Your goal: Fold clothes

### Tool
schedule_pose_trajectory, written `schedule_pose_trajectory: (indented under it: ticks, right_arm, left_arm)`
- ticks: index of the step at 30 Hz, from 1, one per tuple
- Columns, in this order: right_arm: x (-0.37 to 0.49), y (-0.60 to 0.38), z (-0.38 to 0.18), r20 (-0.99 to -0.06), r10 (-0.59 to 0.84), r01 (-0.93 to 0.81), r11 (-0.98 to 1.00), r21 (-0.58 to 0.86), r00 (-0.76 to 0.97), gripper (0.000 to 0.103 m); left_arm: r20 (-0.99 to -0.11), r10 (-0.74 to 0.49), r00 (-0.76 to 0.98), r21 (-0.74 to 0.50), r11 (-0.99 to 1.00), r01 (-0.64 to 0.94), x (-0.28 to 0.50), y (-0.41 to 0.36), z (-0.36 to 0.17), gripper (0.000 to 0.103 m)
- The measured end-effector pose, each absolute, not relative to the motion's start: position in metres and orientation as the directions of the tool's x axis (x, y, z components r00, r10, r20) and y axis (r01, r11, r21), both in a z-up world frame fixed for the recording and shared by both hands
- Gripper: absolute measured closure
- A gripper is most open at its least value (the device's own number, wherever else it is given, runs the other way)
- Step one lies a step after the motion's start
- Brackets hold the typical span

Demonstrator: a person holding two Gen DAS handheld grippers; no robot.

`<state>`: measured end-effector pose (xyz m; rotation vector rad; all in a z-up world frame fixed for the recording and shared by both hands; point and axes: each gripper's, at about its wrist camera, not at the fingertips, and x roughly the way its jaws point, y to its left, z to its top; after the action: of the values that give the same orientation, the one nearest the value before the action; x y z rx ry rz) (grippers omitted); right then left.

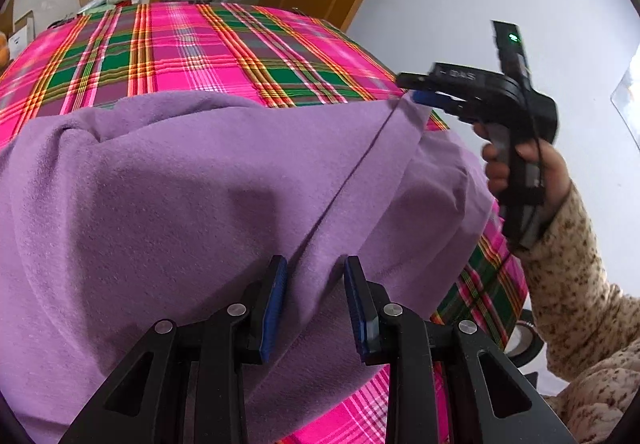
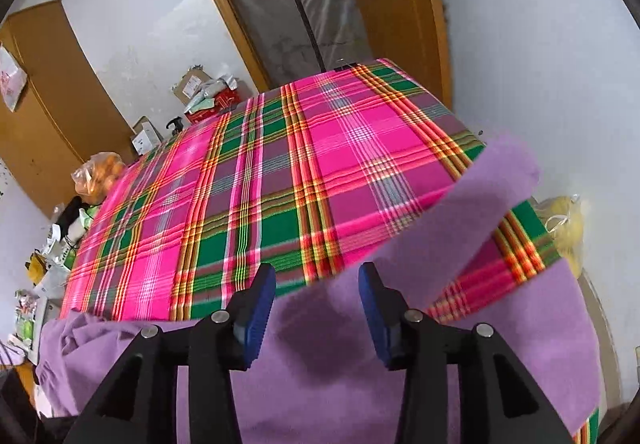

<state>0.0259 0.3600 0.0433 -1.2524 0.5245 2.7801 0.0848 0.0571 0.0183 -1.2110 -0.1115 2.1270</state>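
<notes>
A purple garment (image 1: 180,203) lies bunched over the near part of the pink and green plaid table (image 1: 180,43). My left gripper (image 1: 316,284) stands open just above it, and a seam ridge of the cloth runs between the blue pads (image 1: 276,300). In the left wrist view my right gripper (image 1: 414,88) hangs at the garment's far right corner (image 1: 408,111). In the right wrist view the right gripper (image 2: 316,308) is open, with the purple garment (image 2: 340,384) under it. A blurred strip of the garment (image 2: 480,195) slants up to the right. Nothing is pinched.
A hand in a speckled beige sleeve (image 1: 568,264) holds the right gripper's handle. Boxes (image 2: 192,83) and a bag of oranges (image 2: 100,171) sit beyond the table's far and left edges. A yellow bag (image 2: 568,228) is at the right edge, and a tape roll (image 1: 524,340) lies on the floor.
</notes>
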Motion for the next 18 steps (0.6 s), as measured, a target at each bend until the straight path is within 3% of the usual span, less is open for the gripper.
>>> schedule_pose_trajectory:
  ticks: [2,3,4,6,9,18]
  right_arm:
    - [0.020,0.358,0.038,-0.768,-0.083,-0.200,-0.943,0.267,-0.635,0.059]
    - [0.017,0.358,0.034,-0.783,-0.077,-0.211,-0.943,0.258,-0.617,0.064]
    - [0.016,0.358,0.032,-0.794,-0.070,-0.222,-0.942,0.251,-0.603,0.078]
    - [0.021,0.362,0.031,-0.798,-0.059,-0.238,-0.939,0.249,-0.600,0.090]
    - [0.031,0.366,0.030,-0.799,-0.043,-0.249,-0.939,0.238,-0.600,0.098]
    - [0.070,0.379,0.029,-0.798,0.007,-0.278,-0.939,0.202,-0.602,0.102]
  left_arm:
    - [-0.729,0.597,-0.335,-0.388,-0.764,-0.516,0.086,0.057,0.019,0.073]
    - [-0.728,0.599,-0.334,-0.390,-0.762,-0.516,0.087,0.056,0.019,0.073]
    - [-0.727,0.600,-0.333,-0.392,-0.761,-0.517,0.088,0.056,0.019,0.073]
    - [-0.725,0.603,-0.332,-0.394,-0.759,-0.518,0.088,0.056,0.019,0.073]
    - [-0.724,0.606,-0.330,-0.397,-0.756,-0.520,0.090,0.056,0.019,0.073]
    - [-0.724,0.598,-0.344,-0.384,-0.764,-0.519,0.096,0.054,0.021,0.073]
